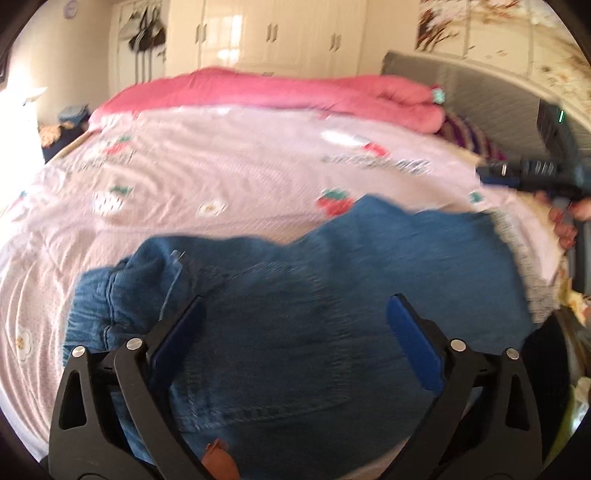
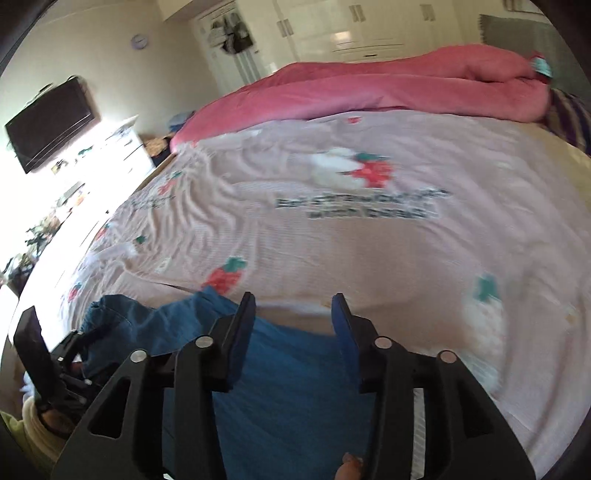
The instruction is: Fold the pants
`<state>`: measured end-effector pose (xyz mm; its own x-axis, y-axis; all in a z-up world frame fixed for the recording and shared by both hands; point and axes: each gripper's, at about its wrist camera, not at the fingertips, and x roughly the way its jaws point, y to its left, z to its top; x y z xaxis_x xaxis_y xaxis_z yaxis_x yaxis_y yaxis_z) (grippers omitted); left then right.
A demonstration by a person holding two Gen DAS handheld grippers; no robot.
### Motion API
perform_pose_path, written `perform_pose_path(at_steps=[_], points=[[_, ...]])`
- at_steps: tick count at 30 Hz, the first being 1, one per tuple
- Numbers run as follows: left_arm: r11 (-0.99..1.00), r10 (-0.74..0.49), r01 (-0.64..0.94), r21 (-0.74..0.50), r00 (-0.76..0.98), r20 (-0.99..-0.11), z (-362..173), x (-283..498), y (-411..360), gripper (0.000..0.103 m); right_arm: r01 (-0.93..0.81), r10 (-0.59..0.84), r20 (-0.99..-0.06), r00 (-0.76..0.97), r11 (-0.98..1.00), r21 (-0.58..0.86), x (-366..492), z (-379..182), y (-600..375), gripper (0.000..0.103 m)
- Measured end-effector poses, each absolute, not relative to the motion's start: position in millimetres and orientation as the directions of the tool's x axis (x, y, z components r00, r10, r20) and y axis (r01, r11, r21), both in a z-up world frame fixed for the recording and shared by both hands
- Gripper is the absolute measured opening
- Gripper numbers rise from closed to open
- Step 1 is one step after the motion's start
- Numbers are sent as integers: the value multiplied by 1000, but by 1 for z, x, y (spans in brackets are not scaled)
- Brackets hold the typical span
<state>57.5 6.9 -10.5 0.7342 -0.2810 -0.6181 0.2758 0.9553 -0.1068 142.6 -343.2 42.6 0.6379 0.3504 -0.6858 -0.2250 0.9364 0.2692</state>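
Observation:
Blue denim pants (image 1: 314, 295) lie folded over on the pink strawberry-print bedspread (image 1: 221, 177) at the bed's near edge. My left gripper (image 1: 295, 314) is open wide just above the pants, near the waistband and a brown leather patch (image 1: 218, 458). My right gripper (image 2: 291, 314) is open above the far edge of the pants (image 2: 280, 387), empty. The right gripper also shows at the right edge of the left wrist view (image 1: 532, 177). The left gripper shows at the lower left of the right wrist view (image 2: 55, 369).
A rolled pink duvet (image 2: 388, 88) lies along the far side of the bed. A grey headboard (image 1: 480, 96) stands at the right. White wardrobes (image 1: 266, 33) line the back wall. A wall TV (image 2: 51, 122) and a white dresser (image 2: 122, 147) are at the left.

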Motion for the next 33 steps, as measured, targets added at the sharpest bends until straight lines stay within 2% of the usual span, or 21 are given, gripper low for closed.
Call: perform_pose_path(at_steps=[4,6,10,13,16,21,22,23,24,25,26,28,33], points=[[938,-341,316,-142,767,-544,20,44,-3,93,-76,226,-691,687,968,241,110,37,-410,55],[926,-368,346,-148,750,-550,27,50,-15,93,-48,210,-706,677,969,242,105,30,-428,57],[908,-402,389,-158,697,-593,25,82,-44,93,-64,260,-708,657,955,291,103,18,-435,57],[912,-374,386,-140,638,-673,14,123,-69,93,-85,319,-697,642,933,348,109,13,-431,59],[921,-347,364,-141,601,-720,2,150,-77,93,-82,317,-715,624,936,343,120,7,-426,59],[936,-310,322,-144,558,-770,-12,180,-81,84,-83,329,-742,584,933,349,139,-4,-419,59],[935,-313,319,-152,546,-777,-15,184,-82,82,-81,330,-747,577,933,350,142,-7,-417,55],[936,-311,317,-153,542,-781,-17,185,-83,78,-83,324,-757,568,937,339,143,-9,-415,37],[937,-306,317,-147,539,-785,-19,186,-84,75,-89,317,-762,564,941,325,143,-11,-413,29],[941,-288,313,-131,533,-795,-23,188,-87,65,-94,314,-761,568,943,320,142,-11,-411,23],[944,-275,308,-121,527,-804,-26,191,-88,47,-98,317,-756,573,942,321,140,-11,-411,19],[948,-258,300,-109,518,-815,-33,196,-92,21,-95,311,-745,591,943,318,134,-8,-413,18],[948,-214,316,-44,528,-822,-43,200,-105,21,-70,286,-751,595,950,306,132,-11,-420,19]])
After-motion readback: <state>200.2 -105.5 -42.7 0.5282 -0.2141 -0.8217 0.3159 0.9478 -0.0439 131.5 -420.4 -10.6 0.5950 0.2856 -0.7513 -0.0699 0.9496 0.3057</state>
